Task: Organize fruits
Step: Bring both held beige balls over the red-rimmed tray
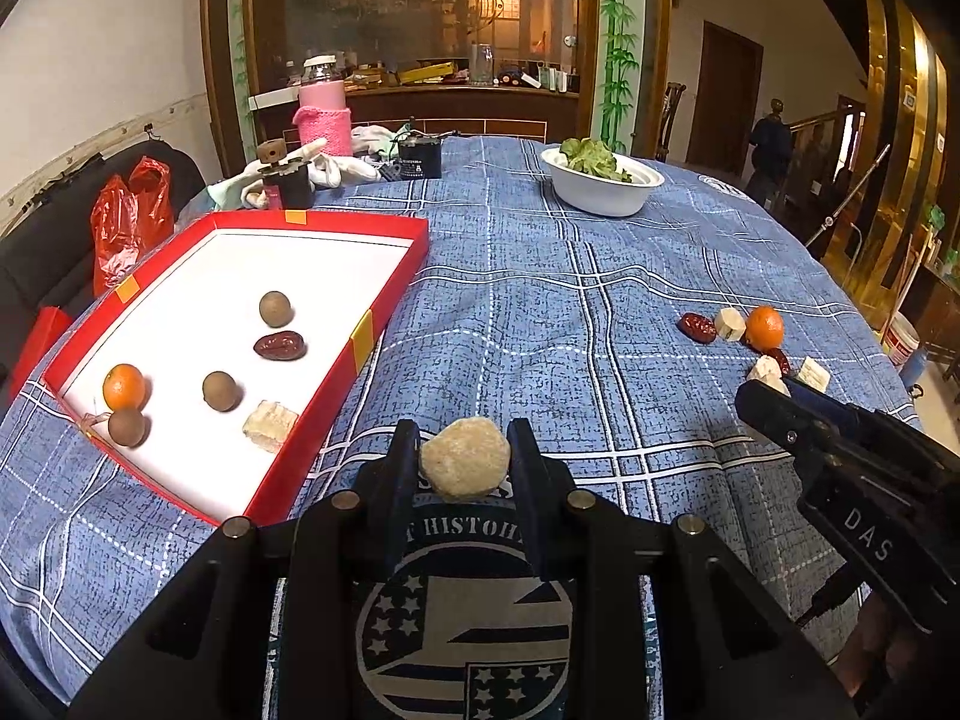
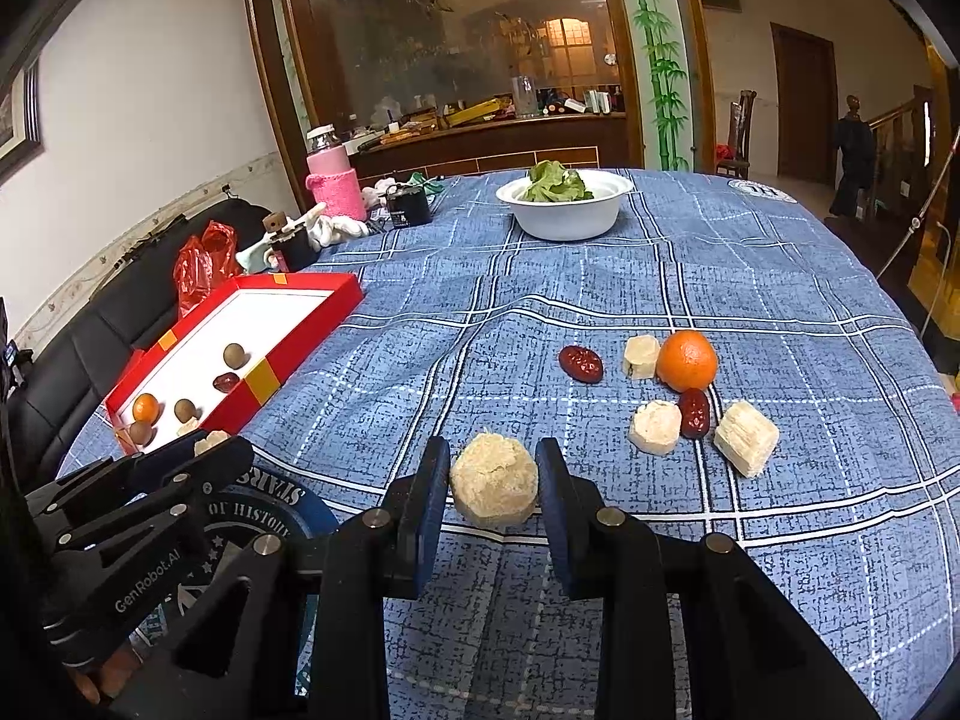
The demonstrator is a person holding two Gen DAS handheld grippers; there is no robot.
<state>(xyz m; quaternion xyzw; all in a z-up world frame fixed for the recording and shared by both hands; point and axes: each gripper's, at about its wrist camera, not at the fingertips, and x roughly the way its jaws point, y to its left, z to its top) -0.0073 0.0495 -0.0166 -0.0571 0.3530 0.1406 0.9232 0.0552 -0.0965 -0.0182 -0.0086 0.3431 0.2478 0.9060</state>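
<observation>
Blue plaid tablecloth (image 2: 600, 276) covers the table. Left gripper (image 1: 463, 450) is clamped on a pale chunk (image 1: 465, 459) beside the red box (image 1: 384, 300); right gripper (image 2: 493, 468) is clamped on another pale piece (image 2: 493, 477).

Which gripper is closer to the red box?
Left. The left gripper sits right beside the red box; the right gripper is farther away, by the loose fruit.

At the table's far end you have a white bowl (image 2: 564, 213) of green leaves (image 2: 555, 182); to its left, a pink-sleeved jar (image 2: 333, 180), a small black box (image 2: 408, 207); red plastic bag (image 1: 123, 213) on the black seat.
</observation>
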